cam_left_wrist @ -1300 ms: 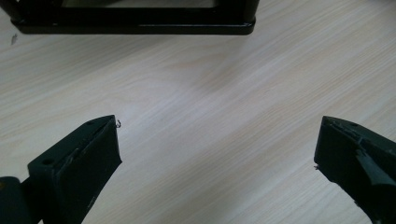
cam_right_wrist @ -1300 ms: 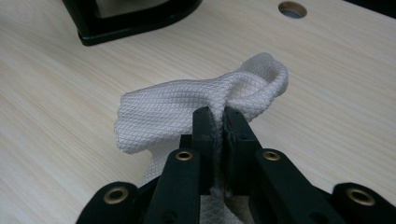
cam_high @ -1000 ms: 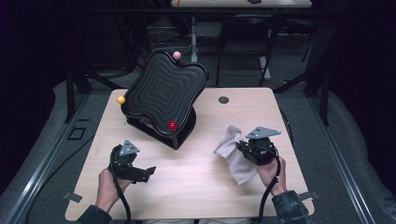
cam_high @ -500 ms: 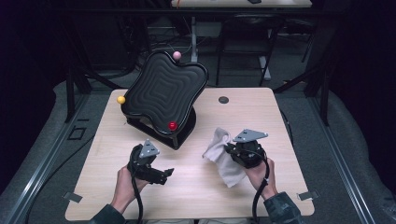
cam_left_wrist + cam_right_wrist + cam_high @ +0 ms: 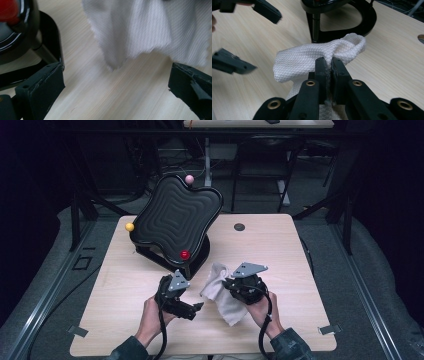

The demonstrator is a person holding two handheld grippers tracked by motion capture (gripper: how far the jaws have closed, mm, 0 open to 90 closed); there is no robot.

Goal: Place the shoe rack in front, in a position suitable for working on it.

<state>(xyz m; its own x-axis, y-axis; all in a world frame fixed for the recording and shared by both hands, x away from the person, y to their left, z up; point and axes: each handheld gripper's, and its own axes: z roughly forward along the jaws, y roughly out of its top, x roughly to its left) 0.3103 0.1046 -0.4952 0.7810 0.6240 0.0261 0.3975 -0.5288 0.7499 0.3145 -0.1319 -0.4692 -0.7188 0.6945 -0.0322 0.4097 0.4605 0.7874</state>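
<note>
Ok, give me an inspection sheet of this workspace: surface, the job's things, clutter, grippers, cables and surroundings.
Surface: light wooden table, with a small round dark fitting near its far edge.
Job's things: white cloth, bunched, partly lifted off the wood.
Clutter: black wavy tray tilted on a black stand, with red, yellow and pink balls at its rim.
Grippers: right gripper clamped on a fold of the cloth; left gripper open, jaws wide, facing the cloth's hanging edge, not touching.
Cables: a black cable trails from each gripper toward the person.
Surroundings: dark room, grey floor, metal frames behind the table.
</note>
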